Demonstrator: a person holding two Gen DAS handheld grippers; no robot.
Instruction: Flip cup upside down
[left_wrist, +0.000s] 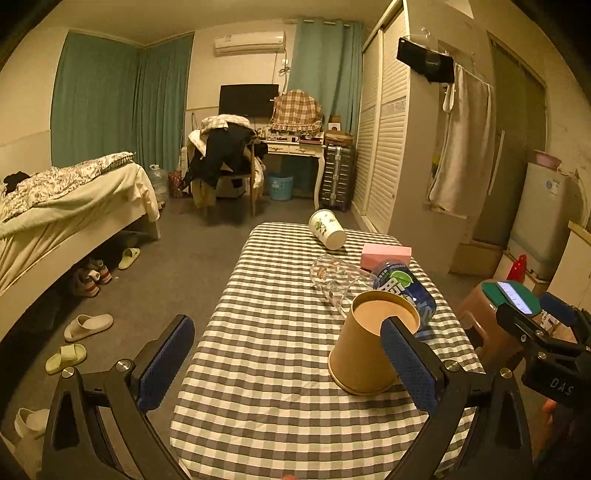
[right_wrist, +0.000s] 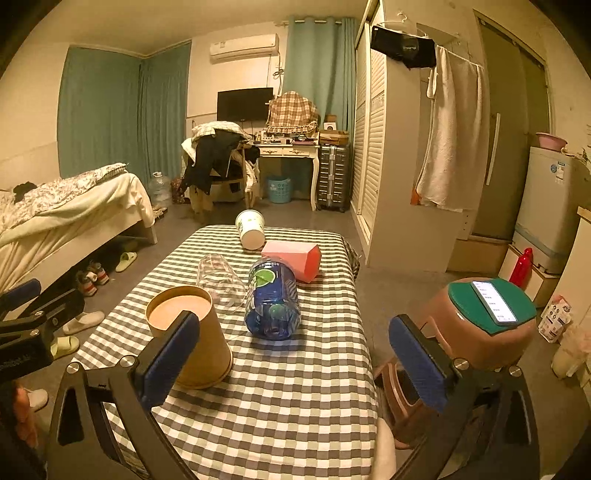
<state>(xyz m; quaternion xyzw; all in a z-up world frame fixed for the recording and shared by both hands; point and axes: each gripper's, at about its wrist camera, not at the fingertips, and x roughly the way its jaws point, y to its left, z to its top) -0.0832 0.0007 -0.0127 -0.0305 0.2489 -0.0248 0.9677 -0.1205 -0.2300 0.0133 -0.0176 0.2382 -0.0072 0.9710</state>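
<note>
My left claw (left_wrist: 286, 363) hangs wide apart over the near left part of the checked surface (left_wrist: 258, 406), gripping nothing; its right pad sits in front of the brown paper cup (left_wrist: 364, 354), though I cannot tell if it touches. That cup stands inverted, wide rim down and base up, near the surface's near edge, so I judge the flip done and the step in hand to be pulling clear. Behind it lie a clear glass (left_wrist: 338, 278), a blue bottle (left_wrist: 404, 288) and a pink box (left_wrist: 386, 254), with a white cup (left_wrist: 328, 229) tipped at the far edge. My right claw (right_wrist: 301, 363) is likewise spread and empty toward the near right edge. Next I should back away without nudging the cup.
</note>
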